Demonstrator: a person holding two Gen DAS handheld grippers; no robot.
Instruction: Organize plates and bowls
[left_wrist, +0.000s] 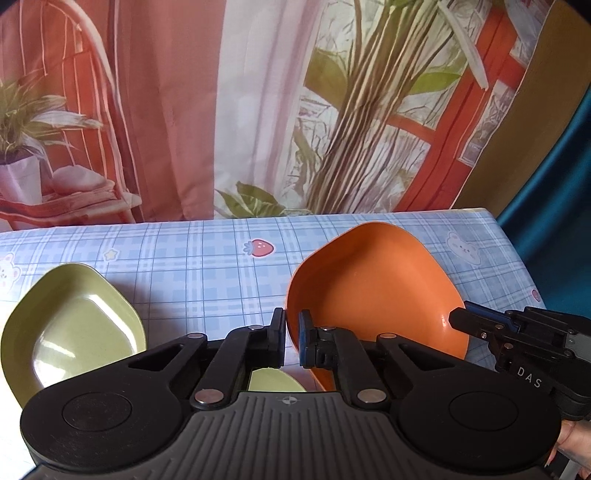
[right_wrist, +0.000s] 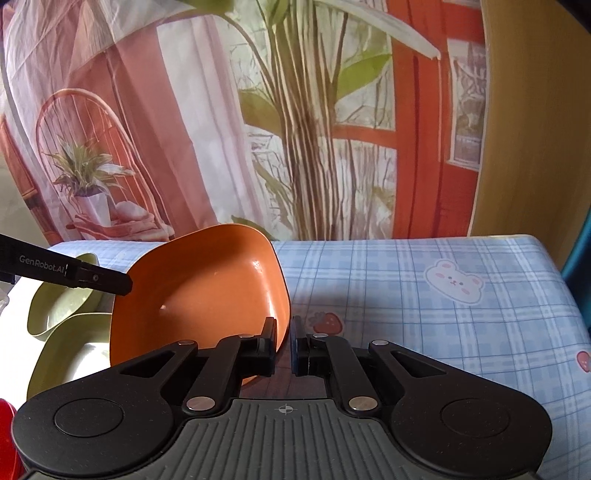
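Left wrist view: the left gripper (left_wrist: 292, 332) pinches the orange bowl (left_wrist: 369, 288) at its seven o'clock rim, the right gripper (right_wrist: 283, 341) clamps its opposite edge, tilted above the checked tablecloth (left_wrist: 192, 258); green bowl (left_wrist: 74, 325) at nine o'clock.

Printed plant-and-window backdrop (left_wrist: 295, 110) behind blue plaid tablecloth (left_wrist: 192, 266), daylight.

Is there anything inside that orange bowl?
The orange bowl looks empty: only bare, glossy inner surface shows. Its nearest part is covered by the left hand-held gripper and right hand-held gripper, each clamped on its rim.
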